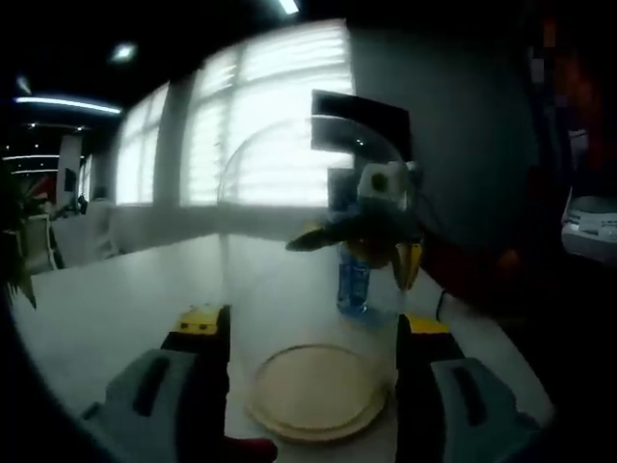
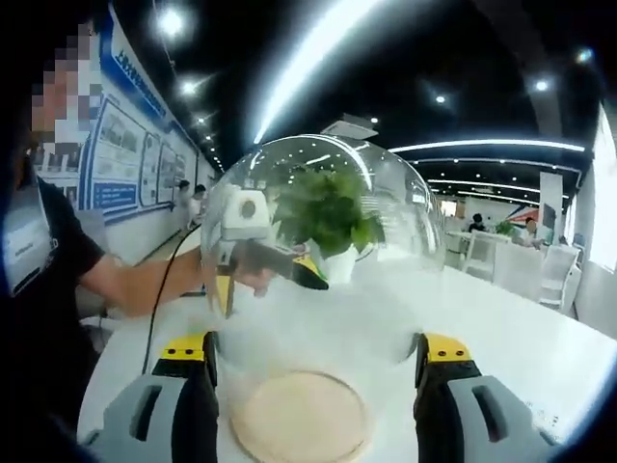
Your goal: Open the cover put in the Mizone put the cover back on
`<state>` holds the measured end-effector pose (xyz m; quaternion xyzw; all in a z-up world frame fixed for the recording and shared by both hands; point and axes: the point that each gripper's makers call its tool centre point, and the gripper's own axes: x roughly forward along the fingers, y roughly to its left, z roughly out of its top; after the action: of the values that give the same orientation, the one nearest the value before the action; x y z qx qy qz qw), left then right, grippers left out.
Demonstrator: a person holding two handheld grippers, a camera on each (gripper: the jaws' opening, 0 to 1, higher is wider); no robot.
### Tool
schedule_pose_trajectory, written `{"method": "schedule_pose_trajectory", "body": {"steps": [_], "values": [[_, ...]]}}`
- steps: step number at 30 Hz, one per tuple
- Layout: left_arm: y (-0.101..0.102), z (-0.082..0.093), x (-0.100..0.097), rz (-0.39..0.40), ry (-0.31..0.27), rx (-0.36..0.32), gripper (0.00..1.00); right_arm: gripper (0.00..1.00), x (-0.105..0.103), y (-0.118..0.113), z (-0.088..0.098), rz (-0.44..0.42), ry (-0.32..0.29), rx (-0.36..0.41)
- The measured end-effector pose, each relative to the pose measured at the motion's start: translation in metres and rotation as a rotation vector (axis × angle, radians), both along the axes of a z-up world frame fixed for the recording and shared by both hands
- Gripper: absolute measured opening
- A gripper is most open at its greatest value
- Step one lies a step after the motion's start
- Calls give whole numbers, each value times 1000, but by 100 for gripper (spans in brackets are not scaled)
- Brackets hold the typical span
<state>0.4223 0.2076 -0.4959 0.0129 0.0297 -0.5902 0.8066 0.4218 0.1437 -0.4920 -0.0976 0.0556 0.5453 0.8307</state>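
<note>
Now glass cover (image 1: 318, 241) between both parted claws, left claw (image 1: 313, 386), right claw (image 2: 313, 395), bottle (image 1: 353, 280) label unreadable

I see my right gripper (image 2: 313, 395), its yellow-tipped grey jaws spread wide on either side of the clear glass dome cover (image 2: 313, 251) at frame centre. Low centre, a round pale wooden base (image 2: 301, 417) lies on the white bench (image 2: 521, 338). The other gripper (image 2: 270, 253) shows mid-left, a green potted plant (image 2: 326, 220) behind the glass.

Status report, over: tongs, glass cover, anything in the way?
Left tongs and right tongs both flank glass cover, grip unclear. Cover on wooden base. Mizone bottle outside, beyond it.
</note>
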Motion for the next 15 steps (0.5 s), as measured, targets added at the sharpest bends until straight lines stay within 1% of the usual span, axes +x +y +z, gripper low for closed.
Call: {"method": "schedule_pose_trajectory", "body": {"steps": [3, 8, 9, 11, 15], "values": [[0, 0, 0, 1, -2, 1, 59, 79, 0, 0, 0, 5, -2, 14], [-1, -1, 0, 2, -12, 14, 59, 80, 1, 1, 0, 7, 1, 17], [-1, -1, 0, 3, -16, 17, 60, 80, 1, 1, 0, 5, 3, 17], [-1, 3, -1, 2, -50, 17, 60, 80, 1, 1, -1, 3, 5, 16], [0, 5, -1, 7, -50, 17, 60, 80, 0, 2, -1, 0, 4, 10]]}}
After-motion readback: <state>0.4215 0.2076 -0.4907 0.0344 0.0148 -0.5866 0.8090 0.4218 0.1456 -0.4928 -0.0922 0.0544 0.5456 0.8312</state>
